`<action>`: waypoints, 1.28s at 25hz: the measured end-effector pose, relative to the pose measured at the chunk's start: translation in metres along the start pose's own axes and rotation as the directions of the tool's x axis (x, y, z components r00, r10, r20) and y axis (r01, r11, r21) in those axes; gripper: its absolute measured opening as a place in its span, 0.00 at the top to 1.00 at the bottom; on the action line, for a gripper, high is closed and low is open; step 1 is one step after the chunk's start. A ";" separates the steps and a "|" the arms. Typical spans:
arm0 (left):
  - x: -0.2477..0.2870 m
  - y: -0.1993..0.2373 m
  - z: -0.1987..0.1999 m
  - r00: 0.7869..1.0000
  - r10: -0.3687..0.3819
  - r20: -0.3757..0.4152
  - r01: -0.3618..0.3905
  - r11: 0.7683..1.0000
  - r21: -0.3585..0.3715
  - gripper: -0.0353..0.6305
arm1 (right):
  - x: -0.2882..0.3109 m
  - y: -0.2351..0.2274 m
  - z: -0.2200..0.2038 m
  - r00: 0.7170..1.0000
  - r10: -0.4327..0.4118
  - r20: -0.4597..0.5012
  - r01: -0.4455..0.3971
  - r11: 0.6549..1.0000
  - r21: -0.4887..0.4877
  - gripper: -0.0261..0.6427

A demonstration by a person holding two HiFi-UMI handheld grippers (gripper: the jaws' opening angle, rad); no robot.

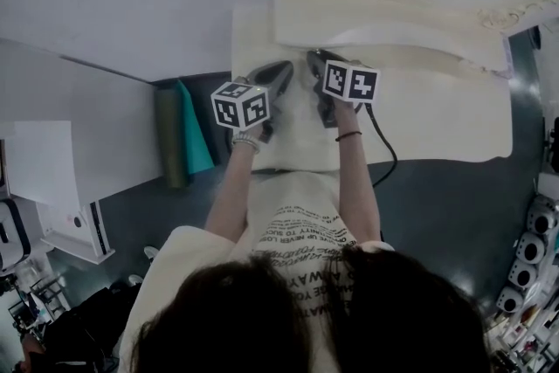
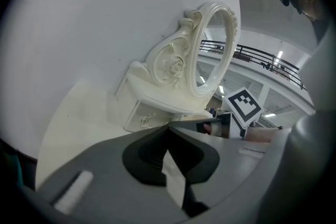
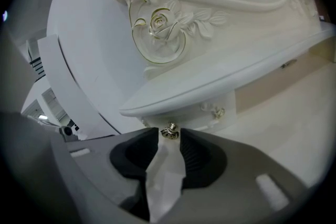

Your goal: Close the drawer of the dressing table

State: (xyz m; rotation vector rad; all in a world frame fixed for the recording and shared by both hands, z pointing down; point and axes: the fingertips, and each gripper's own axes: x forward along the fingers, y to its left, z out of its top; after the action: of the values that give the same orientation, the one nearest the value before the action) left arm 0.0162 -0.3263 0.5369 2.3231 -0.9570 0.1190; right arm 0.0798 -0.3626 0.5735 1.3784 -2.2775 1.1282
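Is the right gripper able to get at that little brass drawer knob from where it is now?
Most likely yes: the brass knob sits right between the tips of the right gripper, whose jaws stand apart, and nothing lies between them.

My head camera looks from high up, almost straight down on the dressing table (image 1: pixel 437 122). The camera on the left gripper (image 2: pixel 168 126) sits low over that table and looks across at the mirror frame (image 2: pixel 210 44) from the side. The camera on the right gripper (image 3: pixel 169 135) is very close under the frame and looks up at it, I think. All three views share that carved frame.
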 end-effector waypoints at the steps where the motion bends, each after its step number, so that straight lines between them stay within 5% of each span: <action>1: 0.000 -0.001 0.000 1.000 -0.003 -0.001 0.003 1.000 0.002 0.96 | -0.002 0.000 -0.001 1.000 0.000 -0.001 0.000 1.000 0.000 0.78; 14: -0.007 -0.028 -0.018 0.995 -0.082 -0.059 0.084 0.995 0.047 0.96 | -0.032 0.029 -0.016 0.990 0.142 0.007 -0.140 0.981 -0.133 0.81; 32: -0.032 -0.059 0.003 0.994 -0.114 -0.001 0.112 0.980 0.161 0.96 | -0.074 0.073 -0.008 0.964 0.241 0.114 -0.209 0.949 -0.236 0.96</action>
State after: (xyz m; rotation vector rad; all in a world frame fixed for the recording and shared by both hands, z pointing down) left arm 0.0314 -0.2768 0.4947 2.5226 -0.8446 0.1450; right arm 0.0558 -0.2910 0.5020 1.1693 -2.6249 0.8242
